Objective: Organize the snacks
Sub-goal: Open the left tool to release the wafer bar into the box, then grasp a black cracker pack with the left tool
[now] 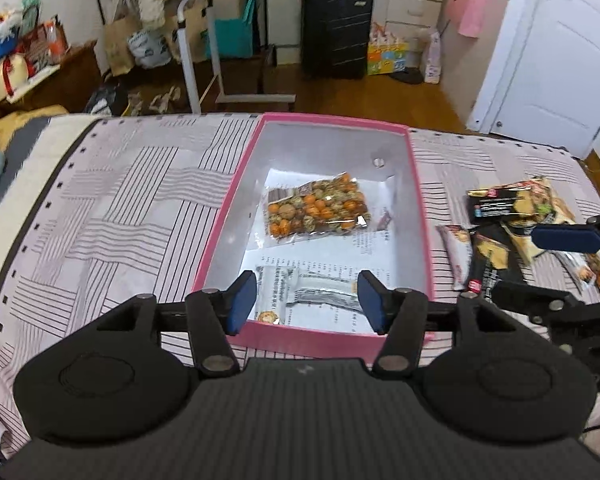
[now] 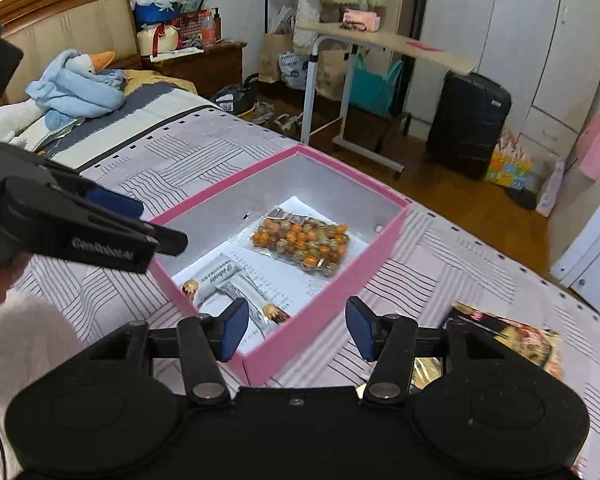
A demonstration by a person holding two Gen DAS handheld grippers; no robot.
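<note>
both tongs stand part open with nothing between the blue pads. left tongs [image 1: 306,300] hover over the near end of the pink cardboard box with white lining [image 1: 418,200], which sits on the striped bedspread [image 1: 120,200] toward the bed's foot edge; right tongs [image 2: 298,328] hang over the box's near right corner.

directly beneath the left tongs, inside the box at its near end, lies a white foil-wrapped snack bar [image 1: 300,292]. farther in, about mid-box, lies a clear plastic bag of orange and brown round snacks [image 1: 316,210]. both rest on printed paper lining the bottom.

outside the box, on the bedspread toward the bed's right edge, a loose heap of dark and gold snack packets [image 1: 508,216] waits, well apart from the left tongs and just beside the right ones.

these packets look light, crinkly and slippery, with crushable contents, so a gentle pinch on a flat sealed edge or across the narrow width seems safest; a hard squeeze on the middle could break what is inside.
</note>
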